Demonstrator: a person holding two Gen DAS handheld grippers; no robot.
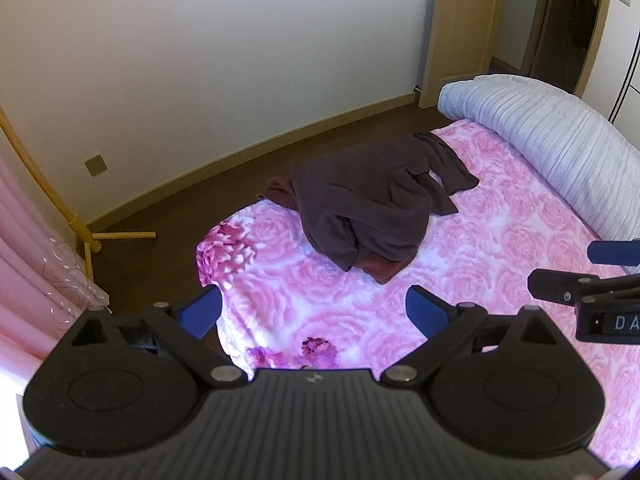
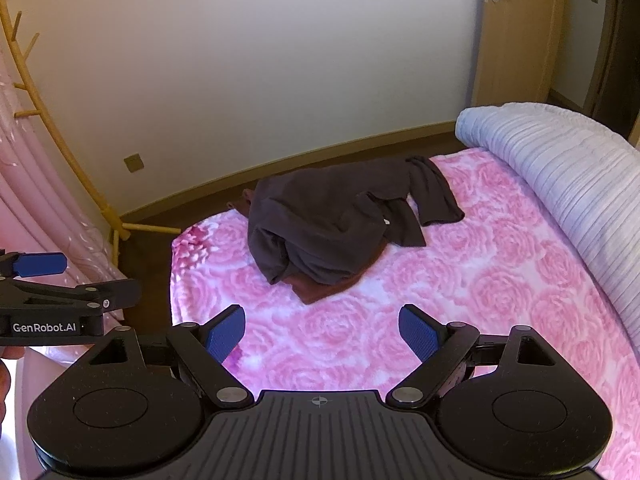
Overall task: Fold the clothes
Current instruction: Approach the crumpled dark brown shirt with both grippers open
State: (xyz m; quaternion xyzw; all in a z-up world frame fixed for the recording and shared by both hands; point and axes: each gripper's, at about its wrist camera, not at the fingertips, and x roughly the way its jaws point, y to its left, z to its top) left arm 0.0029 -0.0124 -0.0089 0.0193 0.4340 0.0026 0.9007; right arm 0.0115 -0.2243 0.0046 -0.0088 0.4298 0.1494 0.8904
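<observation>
Left tongs (image 1: pixel 314 312): black ribbed plastic housing with two round discs and metal rivets; blue textured pads (image 1: pixel 202 312) spread to their widest, nothing between them, pointing down at the bed; its side, seen from the right wrist view, reads "GenRobot.AI" in white
Right tongs (image 2: pixel 322 334): same black ribbed body with a small crosshair mark on the top edge; blue cross-hatched pads (image 2: pixel 226 334) wide apart and empty, hovering above the blanket; from the left wrist view only the letters "DA" of its side label can be read
Bed blanket (image 2: pixel 460 280): plush fleece, pink and white rose pattern, with a darker magenta flower at the near left corner
Dark garment (image 1: pixel 368 204): soft charcoal-brown knit, crumpled in a rounded heap near the bed's left edge, one sleeve trailing toward the quilt, well apart from both tongs
Rust-brown garment (image 2: pixel 312 290): flat cloth under the dark heap, a corner poking out at the front and another bit at the back left
Rolled quilt (image 1: pixel 560 148): pale grey-white, ribbed in fine pleats, a long bolster shape along the far right of the bed
Coat stand (image 2: pixel 60 136): yellow wooden pole with pegs, on the left beside glossy pink curtains (image 2: pixel 36 208)
Floor (image 1: pixel 208 184): dark brown wood with a tan skirting
Wall (image 2: pixel 260 60): plain white, a brass-coloured socket plate low down
Door (image 1: pixel 460 32): light wood, metal lever handle
</observation>
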